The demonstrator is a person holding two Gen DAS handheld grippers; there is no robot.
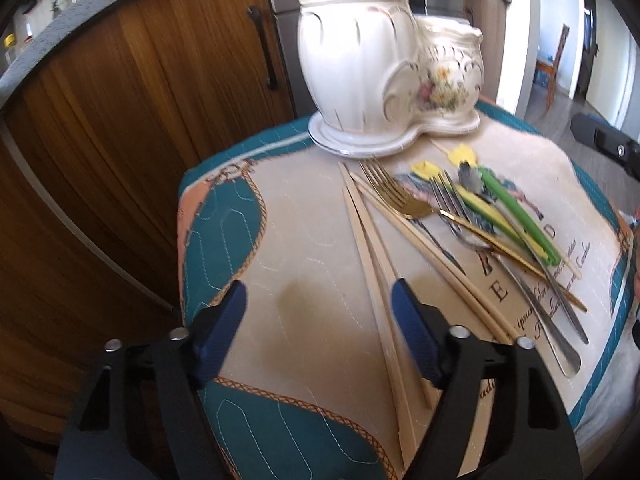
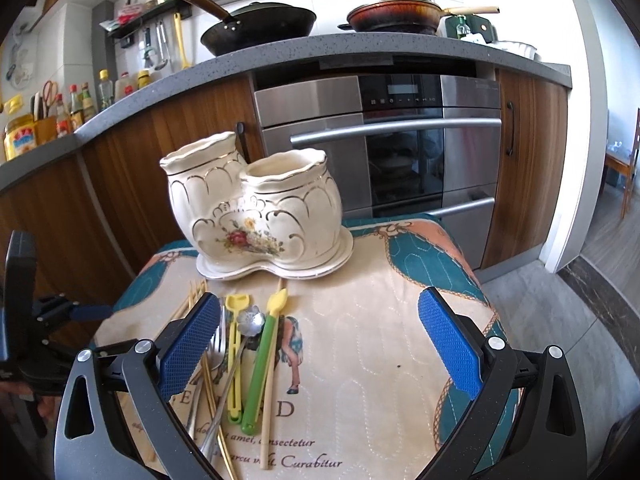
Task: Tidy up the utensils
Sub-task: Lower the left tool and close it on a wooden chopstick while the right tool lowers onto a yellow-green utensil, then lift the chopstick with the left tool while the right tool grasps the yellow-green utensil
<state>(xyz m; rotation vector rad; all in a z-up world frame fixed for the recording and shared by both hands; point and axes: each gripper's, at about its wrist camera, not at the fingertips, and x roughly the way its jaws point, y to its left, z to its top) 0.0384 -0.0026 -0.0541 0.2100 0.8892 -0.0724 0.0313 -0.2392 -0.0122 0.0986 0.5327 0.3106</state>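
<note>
On cloth (image 1: 320, 240), chopsticks (image 1: 372, 264) clear in L view, stove pans (image 2: 260, 26) R only

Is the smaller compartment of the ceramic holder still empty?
Empty as far as the right wrist view shows: the smaller compartment shows only bare cream wall and nothing sticks out. Its bottom is hidden. The utensils lie on the mat.

The left gripper (image 1: 318, 308) has two fingers of matt black plastic, each a forked arm with a long triangular cut-out and two round silver bolt heads near its top. Its dark blue rubber pads (image 1: 412, 336) are flat, oblong and finely dimpled (blurred in the left wrist view). The right gripper (image 2: 320, 344) is built alike, though its arms look greyer and faintly speckled; its brighter blue pads (image 2: 450, 344) show a crisp diamond knurl, each backed by a black bracket with small slots.
</note>
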